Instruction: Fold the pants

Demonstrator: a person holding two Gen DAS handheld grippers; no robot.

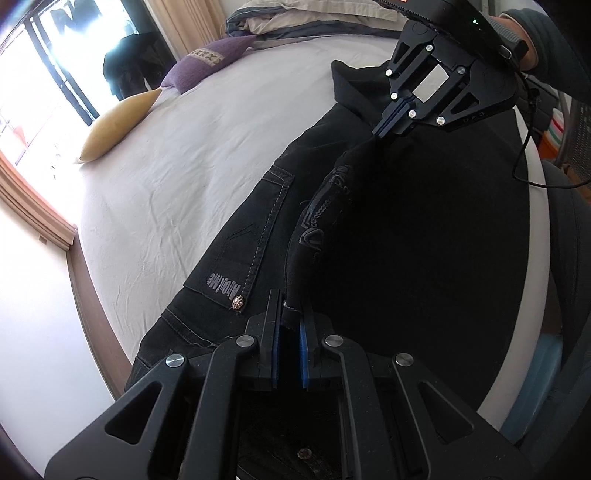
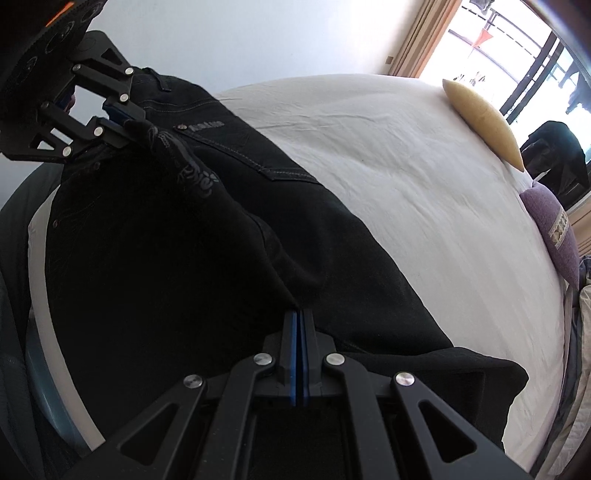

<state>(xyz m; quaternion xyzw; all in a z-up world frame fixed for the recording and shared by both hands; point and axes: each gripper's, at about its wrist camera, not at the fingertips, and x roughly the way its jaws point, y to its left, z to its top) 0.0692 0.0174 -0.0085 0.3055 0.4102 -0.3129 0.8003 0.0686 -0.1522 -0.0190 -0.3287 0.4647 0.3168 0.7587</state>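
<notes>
Both my grippers clamp the black pants (image 1: 388,258): left gripper (image 1: 290,325) at the waistband, right gripper (image 2: 298,332) ahead of it along the raised fold.

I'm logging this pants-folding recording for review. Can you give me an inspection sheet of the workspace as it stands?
Surface: bed with a wrinkled white sheet.
Job's things: black pants lying on the bed, one layer lifted.
Clutter: yellow pillow and purple pillow beyond the pants; bedding pile at the bed's far end.
Grippers: left gripper shut on pants fabric; right gripper shut on pants fabric.
Cables: black cable hanging past the bed edge.
Surroundings: bright window with curtain; plain wall.
</notes>
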